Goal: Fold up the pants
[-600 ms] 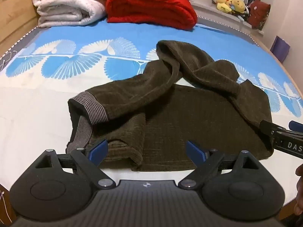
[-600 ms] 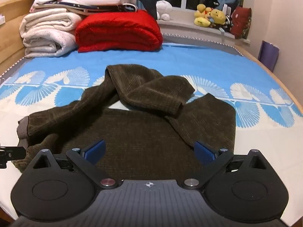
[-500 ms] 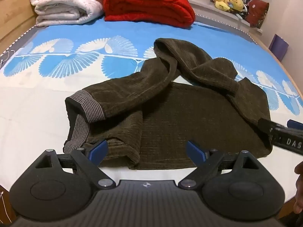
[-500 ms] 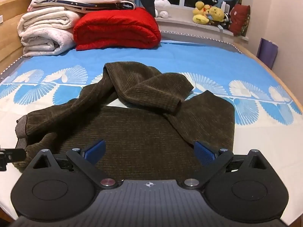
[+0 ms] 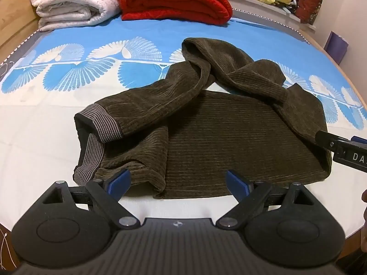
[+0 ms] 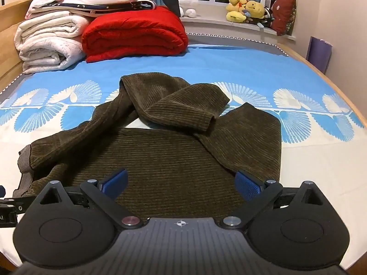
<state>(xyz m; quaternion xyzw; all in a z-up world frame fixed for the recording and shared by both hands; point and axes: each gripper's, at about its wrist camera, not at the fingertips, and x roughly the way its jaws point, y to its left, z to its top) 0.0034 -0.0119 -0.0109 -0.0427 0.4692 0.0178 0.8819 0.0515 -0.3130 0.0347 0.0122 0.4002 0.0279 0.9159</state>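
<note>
Dark brown corduroy pants [image 5: 218, 133] lie crumpled on the bed, also in the right wrist view [image 6: 165, 160]. One leg is folded over with its grey ribbed cuff [image 5: 103, 123] at the left. My left gripper [image 5: 179, 181] is open just above the near edge of the pants. My right gripper [image 6: 181, 183] is open over the pants' near right part; its tip shows at the right of the left wrist view [image 5: 339, 146].
The bed has a blue and white fan-print sheet [image 5: 68, 73]. A red folded blanket [image 5: 174, 0] and white folded blankets [image 5: 73, 2] sit at the far end. Plush toys [image 6: 247, 11] line the window sill. A wooden bed edge [image 6: 344, 96] runs along the right.
Both grippers have moved slightly closer over the pants' near edge. The jaws stay open and the pants have not moved.
</note>
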